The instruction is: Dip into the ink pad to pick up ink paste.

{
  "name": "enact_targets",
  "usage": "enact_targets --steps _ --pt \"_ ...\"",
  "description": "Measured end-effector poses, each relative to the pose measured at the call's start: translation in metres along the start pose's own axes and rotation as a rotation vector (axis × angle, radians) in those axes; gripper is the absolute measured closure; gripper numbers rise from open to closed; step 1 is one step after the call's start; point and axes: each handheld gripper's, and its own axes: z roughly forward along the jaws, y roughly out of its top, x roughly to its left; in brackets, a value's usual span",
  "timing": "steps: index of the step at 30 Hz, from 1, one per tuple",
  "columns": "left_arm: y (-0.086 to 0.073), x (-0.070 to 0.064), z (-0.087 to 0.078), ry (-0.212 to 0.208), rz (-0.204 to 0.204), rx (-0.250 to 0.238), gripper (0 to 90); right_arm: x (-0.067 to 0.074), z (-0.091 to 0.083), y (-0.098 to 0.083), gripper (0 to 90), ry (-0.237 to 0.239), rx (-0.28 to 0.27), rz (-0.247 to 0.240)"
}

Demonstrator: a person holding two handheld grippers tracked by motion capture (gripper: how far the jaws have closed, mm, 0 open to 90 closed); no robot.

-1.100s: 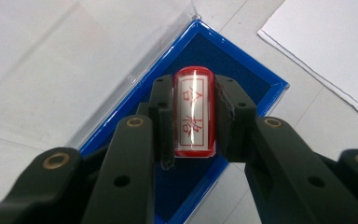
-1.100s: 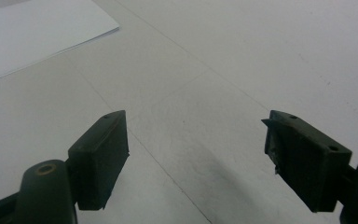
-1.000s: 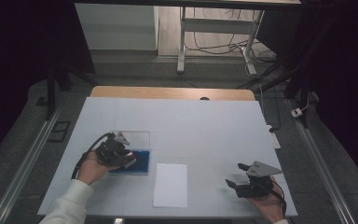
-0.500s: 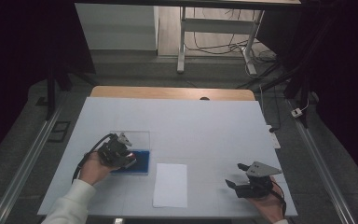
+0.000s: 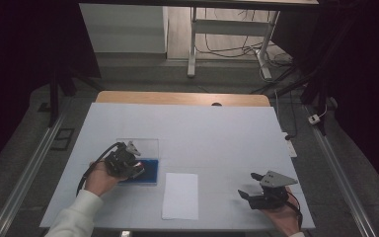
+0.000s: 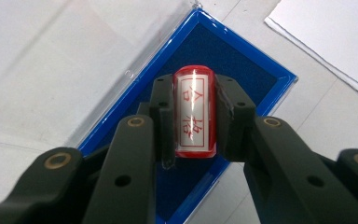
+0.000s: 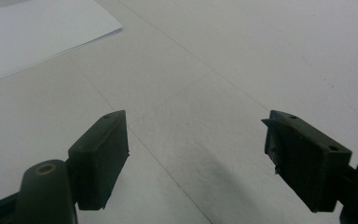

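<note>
Now we see almost no change since a second ago: the left gripper [image 6: 193, 116] keeps clamping the red stamp [image 6: 193, 112] over the blue ink pad [image 6: 242, 60] (inking it, we judge), while the right gripper [image 7: 196, 158] rests open and empty.

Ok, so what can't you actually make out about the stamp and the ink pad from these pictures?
- The stamp: its sides, in the left gripper view, are covered by the fingers of the left gripper.
- The stamp in the high view: too small to tell apart from the gripper.
- The ink pad: its near part, in the left gripper view, is hidden behind the fingers.
- Whether the stamp touches the pad: cannot tell.
</note>
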Motion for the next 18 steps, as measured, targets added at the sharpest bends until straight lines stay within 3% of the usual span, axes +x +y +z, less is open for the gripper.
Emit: enact_targets --steps 18 --pt "0.0008 0.0012 -0.0038 -0.002 0.012 -0.014 70.8 0.0006 0.0003 0.0002 21.3 0.000 -0.001 -0.001"
